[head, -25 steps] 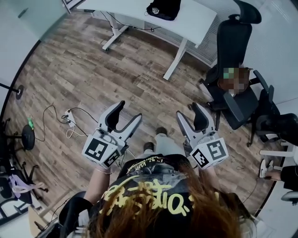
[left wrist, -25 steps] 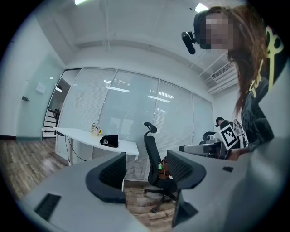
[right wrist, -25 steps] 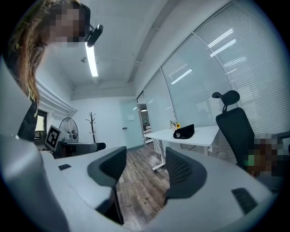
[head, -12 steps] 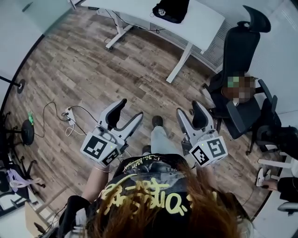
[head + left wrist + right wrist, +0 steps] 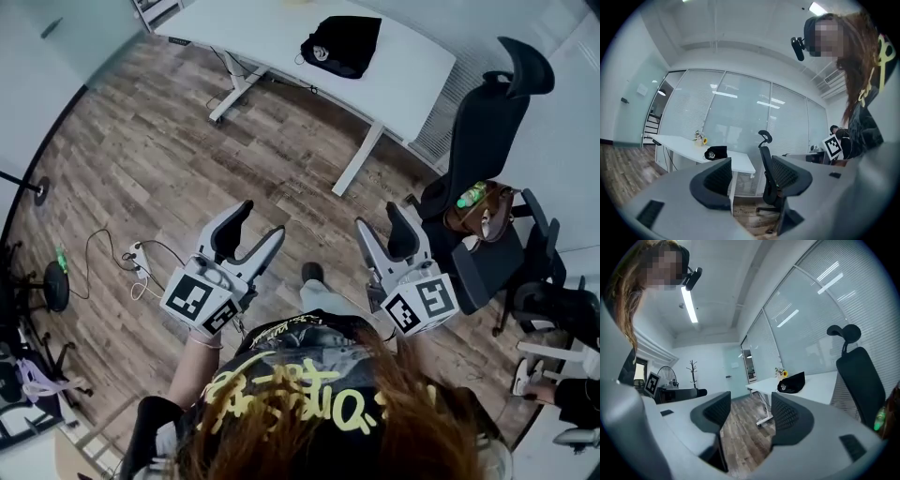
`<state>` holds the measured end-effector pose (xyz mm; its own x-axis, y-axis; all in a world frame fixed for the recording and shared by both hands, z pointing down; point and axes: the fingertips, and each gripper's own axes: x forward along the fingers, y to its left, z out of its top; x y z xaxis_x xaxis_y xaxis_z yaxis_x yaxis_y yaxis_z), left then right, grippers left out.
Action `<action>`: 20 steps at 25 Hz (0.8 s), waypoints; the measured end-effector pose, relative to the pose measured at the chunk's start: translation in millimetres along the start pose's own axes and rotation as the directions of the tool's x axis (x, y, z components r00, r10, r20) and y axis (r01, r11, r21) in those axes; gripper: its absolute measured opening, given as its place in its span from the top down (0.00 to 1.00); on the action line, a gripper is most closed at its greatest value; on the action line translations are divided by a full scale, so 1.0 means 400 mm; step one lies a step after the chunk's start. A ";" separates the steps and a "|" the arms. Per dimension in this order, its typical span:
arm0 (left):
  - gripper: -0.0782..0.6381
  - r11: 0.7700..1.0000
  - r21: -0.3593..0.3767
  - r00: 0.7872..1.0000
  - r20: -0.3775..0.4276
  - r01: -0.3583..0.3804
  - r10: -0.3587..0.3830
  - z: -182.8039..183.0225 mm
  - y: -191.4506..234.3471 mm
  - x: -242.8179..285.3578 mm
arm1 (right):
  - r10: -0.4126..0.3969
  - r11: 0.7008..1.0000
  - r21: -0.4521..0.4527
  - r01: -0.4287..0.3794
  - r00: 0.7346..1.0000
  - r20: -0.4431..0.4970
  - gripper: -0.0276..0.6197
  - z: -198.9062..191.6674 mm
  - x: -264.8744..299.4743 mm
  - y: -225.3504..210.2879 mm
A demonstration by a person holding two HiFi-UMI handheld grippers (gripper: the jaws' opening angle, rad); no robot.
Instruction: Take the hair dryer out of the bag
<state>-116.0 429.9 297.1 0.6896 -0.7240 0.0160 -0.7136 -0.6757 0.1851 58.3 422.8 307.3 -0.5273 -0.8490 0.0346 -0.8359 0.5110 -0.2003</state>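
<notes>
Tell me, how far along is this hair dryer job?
Nothing looks done: the black bag lies on the white table, across the floor. In hand: nothing; the left hand-held gripper and right hand-held gripper are open, empty. Left: reaching the bag, pulling out the dryer.

White tabletop point(image 5: 272, 37) on wood floor point(image 5: 178, 141). Just right of the tabletop, black office chair point(image 5: 487, 112) carrying brown handbag point(image 5: 489, 214) and green bottle point(image 5: 472, 195). Well apart, below-left of the tabletop, power strip point(image 5: 141, 251) with cables.

The bag point(image 5: 340, 44) looks matt black cloth, the table point(image 5: 246, 30) smooth white, the floor point(image 5: 141, 159) grainy wood plank.
</notes>
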 end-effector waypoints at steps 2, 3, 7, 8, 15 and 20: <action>0.53 1.000 0.004 1.000 0.010 -0.008 0.008 0.014 0.024 0.040 | 0.011 1.000 -0.004 -0.011 1.000 0.002 0.56 0.014 0.038 -0.026; 0.53 1.000 0.004 1.000 0.012 -0.012 0.012 0.018 0.035 0.059 | 0.017 1.000 -0.006 -0.017 1.000 0.001 0.57 0.018 0.055 -0.038; 0.54 1.000 0.001 1.000 0.006 -0.021 0.021 0.024 0.074 0.129 | 0.029 1.000 -0.006 -0.029 1.000 -0.004 0.57 0.034 0.119 -0.096; 0.54 1.000 0.004 1.000 0.004 -0.024 0.024 0.026 0.083 0.146 | 0.031 1.000 -0.003 -0.031 1.000 -0.002 0.57 0.039 0.133 -0.112; 0.55 0.999 0.015 0.999 0.016 -0.038 0.038 0.041 0.122 0.260 | 0.060 0.998 0.000 -0.060 0.998 -0.010 0.56 0.049 0.210 -0.209; 0.56 0.998 0.019 0.998 0.012 -0.062 0.062 0.039 0.139 0.304 | 0.092 0.996 0.018 -0.092 0.996 -0.019 0.57 0.039 0.261 -0.255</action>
<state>-73.9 302.1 294.1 0.6428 -0.7658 0.0158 -0.7571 -0.6321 0.1647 90.8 280.1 315.9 -0.6049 -0.7955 0.0350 -0.7811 0.5843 -0.2200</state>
